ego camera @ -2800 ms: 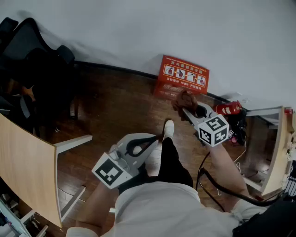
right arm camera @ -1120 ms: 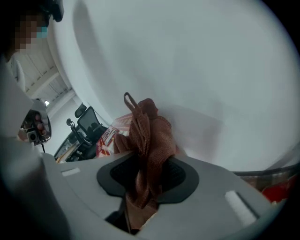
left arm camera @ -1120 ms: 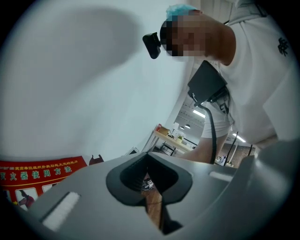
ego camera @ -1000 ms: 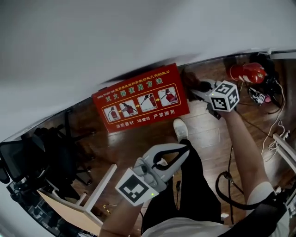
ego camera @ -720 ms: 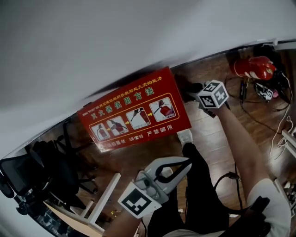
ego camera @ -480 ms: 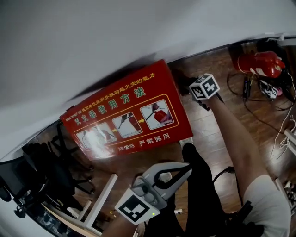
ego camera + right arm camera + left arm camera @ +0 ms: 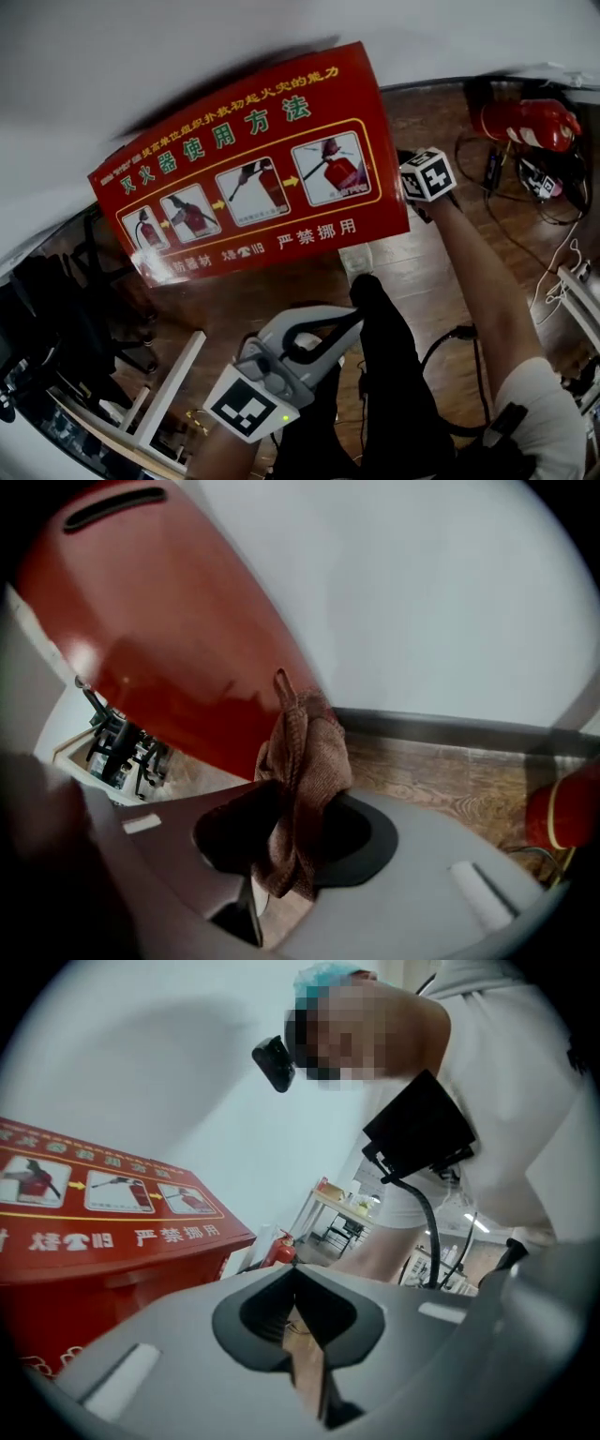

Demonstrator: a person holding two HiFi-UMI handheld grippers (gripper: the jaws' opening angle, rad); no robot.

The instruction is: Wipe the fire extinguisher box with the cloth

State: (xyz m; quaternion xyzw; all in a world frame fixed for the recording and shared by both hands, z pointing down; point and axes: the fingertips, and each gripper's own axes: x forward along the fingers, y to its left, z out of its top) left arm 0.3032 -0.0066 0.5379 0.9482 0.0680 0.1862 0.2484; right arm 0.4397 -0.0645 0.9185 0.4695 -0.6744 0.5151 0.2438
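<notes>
The red fire extinguisher box (image 7: 246,161) with printed instruction pictures fills the middle of the head view, against the white wall. My right gripper (image 7: 424,178) is at the box's right side, its jaws hidden there behind its marker cube. In the right gripper view that gripper (image 7: 292,794) is shut on a brown cloth (image 7: 307,752), which bunches up close against the box's glossy red side (image 7: 159,639). My left gripper (image 7: 352,317) hangs low in front of the box, shut and empty. The left gripper view shows its jaws (image 7: 305,1335) together and the box (image 7: 103,1213) at left.
A red fire extinguisher (image 7: 523,124) lies on the wooden floor at the right among black cables (image 7: 553,202). Dark office chairs (image 7: 56,319) and a white desk frame (image 7: 164,389) stand at the left. The person's dark trouser leg and white shoe (image 7: 354,262) are beside the box.
The head view has closed in, so the box looms much larger. My right gripper with the cloth has gone from the box's top to its right side. The left gripper stays low.
</notes>
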